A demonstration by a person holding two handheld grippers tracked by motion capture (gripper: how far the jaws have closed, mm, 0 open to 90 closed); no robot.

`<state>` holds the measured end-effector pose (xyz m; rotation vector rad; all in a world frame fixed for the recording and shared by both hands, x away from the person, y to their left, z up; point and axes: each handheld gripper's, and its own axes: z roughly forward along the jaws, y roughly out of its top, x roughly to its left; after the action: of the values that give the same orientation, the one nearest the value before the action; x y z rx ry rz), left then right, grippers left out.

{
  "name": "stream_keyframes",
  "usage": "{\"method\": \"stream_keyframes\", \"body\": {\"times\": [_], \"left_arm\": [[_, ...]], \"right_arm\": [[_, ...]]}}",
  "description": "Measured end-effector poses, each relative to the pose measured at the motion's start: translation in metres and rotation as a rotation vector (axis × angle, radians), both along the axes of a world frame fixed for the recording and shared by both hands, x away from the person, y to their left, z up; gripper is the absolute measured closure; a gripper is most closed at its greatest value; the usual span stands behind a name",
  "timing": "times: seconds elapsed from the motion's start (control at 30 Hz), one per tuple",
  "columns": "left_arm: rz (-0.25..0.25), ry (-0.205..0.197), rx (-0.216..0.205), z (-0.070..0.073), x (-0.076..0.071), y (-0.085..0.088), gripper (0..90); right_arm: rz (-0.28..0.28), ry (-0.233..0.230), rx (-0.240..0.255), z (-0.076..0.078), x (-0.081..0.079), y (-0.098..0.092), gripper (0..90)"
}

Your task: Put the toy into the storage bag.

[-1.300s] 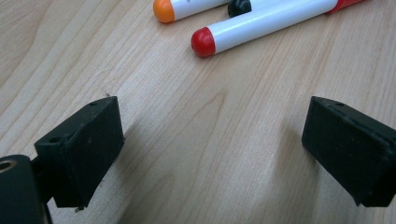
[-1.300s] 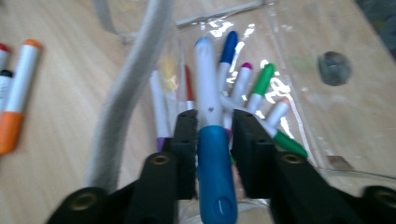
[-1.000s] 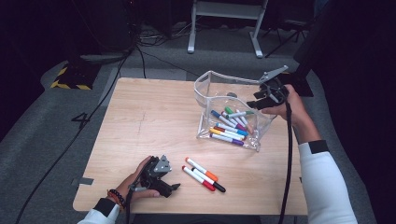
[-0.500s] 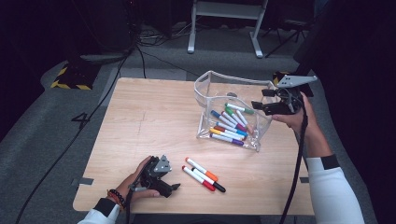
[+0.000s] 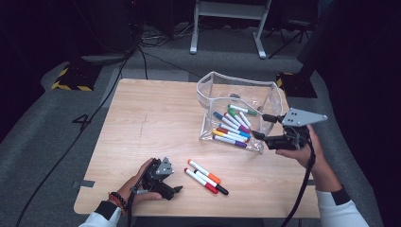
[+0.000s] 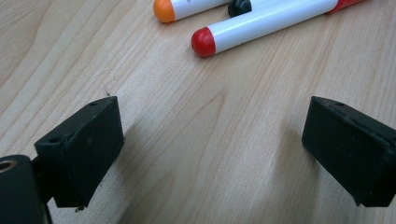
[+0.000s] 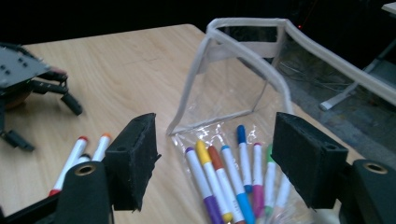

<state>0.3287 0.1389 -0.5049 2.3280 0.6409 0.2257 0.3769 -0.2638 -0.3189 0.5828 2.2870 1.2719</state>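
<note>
Right now my right gripper (image 5: pixel 261 126) hangs at the near right side of the clear pouch (image 5: pixel 236 90), jaws wide apart w/ nothing between them; they've just been opening. Seen from the right gripper view, that gripper (image 7: pixel 215 158) frames the pouch (image 7: pixel 243 56), which stands open w/ its pale trimmed rim up, & the markers inside (image 7: pixel 233 182) lie side by side on its floor: purple, yellow, orange, blue, pink & green caps among them. From the high view the pouch sits on the right half of the wooden table (image 5: pixel 151 118), the markers in it (image 5: pixel 231 127) fanned across the bottom. My left gripper (image 5: pixel 168 187) rests near the front edge of the table, left of centre, jaws apart & empty. Just beside it, to its right, 3 loose markers (image 5: pixel 205 176) lie on the wood close together, w/ orange, red & black ends. The left gripper view shows its jaws (image 6: pixel 210 154) spread over bare wood, w/ the red-capped marker (image 6: pixel 261 25) & the orange-capped one (image 6: pixel 187 7) lying a bit beyond the tips, not touching either jaw. Both my hands stay on the tools, a dark cable (image 5: pixel 302 189) trailing back from the right one.
</note>
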Motion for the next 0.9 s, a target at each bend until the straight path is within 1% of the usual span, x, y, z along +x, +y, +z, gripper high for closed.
{"method": "stream_keyframes", "body": {"times": [0.03, 0.07, 0.1, 0.13, 0.17, 0.2, 0.23, 0.27, 0.3, 0.33, 0.4, 0.43, 0.47, 0.5, 0.57, 0.6, 0.63, 0.67, 0.7, 0.8, 0.83, 0.9], "left_arm": [[0.000, 0.000, 0.000, 0.000, 0.000, 0.000, 5.8], [0.001, 0.000, 0.000, 0.000, 0.000, 0.000, 5.8], [0.001, 0.000, 0.000, 0.000, 0.000, 0.000, 5.7], [0.001, 0.000, -0.001, 0.000, 0.000, 0.000, 5.7], [0.001, 0.000, -0.001, 0.000, 0.000, 0.000, 5.8], [0.002, -0.001, 0.000, 0.000, 0.000, 0.000, 5.8], [0.002, 0.000, 0.000, 0.000, 0.000, 0.000, 5.8], [0.002, 0.000, 0.000, 0.000, 0.000, 0.000, 5.8], [0.002, 0.000, 0.000, 0.000, 0.000, 0.000, 5.8], [0.002, 0.000, 0.000, 0.000, 0.000, 0.000, 5.8], [0.002, 0.000, 0.000, 0.000, 0.000, 0.000, 5.8], [0.002, 0.000, 0.000, 0.000, 0.000, 0.000, 5.7], [0.002, 0.000, 0.000, 0.000, 0.000, 0.000, 5.7], [0.002, 0.000, 0.000, 0.000, 0.000, 0.000, 5.7], [0.002, 0.000, 0.000, 0.000, 0.000, 0.000, 5.7], [0.002, 0.000, 0.000, 0.000, 0.000, 0.000, 5.8], [0.002, 0.000, 0.000, 0.000, 0.000, 0.000, 5.7], [0.002, 0.000, 0.000, 0.000, 0.000, 0.000, 5.7], [0.002, 0.000, 0.000, 0.000, 0.000, 0.000, 5.7], [0.002, 0.000, 0.000, 0.000, 0.000, 0.000, 5.7], [0.002, 0.000, 0.000, 0.000, 0.000, 0.000, 5.7], [0.002, 0.000, 0.000, 0.000, 0.000, 0.000, 5.7]], "right_arm": [[0.006, 0.003, 0.000, -0.004, -0.004, 0.001, 31.4], [0.006, 0.003, 0.000, -0.004, -0.004, 0.001, 31.4], [0.011, 0.012, 0.004, -0.009, -0.008, 0.001, 31.3], [0.009, 0.026, 0.004, -0.022, -0.014, 0.003, 31.2], [0.009, 0.026, 0.004, -0.022, -0.014, 0.003, 31.2], [0.010, 0.033, 0.003, -0.026, -0.016, 0.003, 31.2], [0.014, 0.046, 0.002, -0.035, -0.018, 0.005, 31.4], [0.027, 0.065, -0.007, -0.046, -0.021, 0.008, 31.7], [0.027, 0.065, -0.007, -0.046, -0.021, 0.008, 31.7], [0.034, 0.072, -0.011, -0.054, -0.022, 0.010, 32.0], [0.047, 0.100, -0.024, -0.067, -0.023, 0.016, 32.1], [0.072, 0.126, -0.039, -0.082, -0.024, 0.023, 32.4], [0.072, 0.126, -0.039, -0.082, -0.024, 0.023, 32.4], [0.078, 0.135, -0.052, -0.087, -0.024, 0.025, 32.4], [0.099, 0.161, -0.060, -0.098, -0.023, 0.032, 32.3], [0.118, 0.188, -0.072, -0.108, -0.022, 0.040, 32.2], [0.118, 0.188, -0.072, -0.108, -0.022, 0.040, 32.2], [0.138, 0.204, -0.081, -0.117, -0.021, 0.047, 32.2], [0.138, 0.204, -0.081, -0.117, -0.021, 0.047, 32.2], [0.161, 0.236, -0.086, -0.130, -0.018, 0.058, 32.4], [0.189, 0.262, -0.092, -0.139, -0.017, 0.067, 32.5], [0.197, 0.264, -0.099, -0.142, -0.016, 0.069, 32.5]]}}
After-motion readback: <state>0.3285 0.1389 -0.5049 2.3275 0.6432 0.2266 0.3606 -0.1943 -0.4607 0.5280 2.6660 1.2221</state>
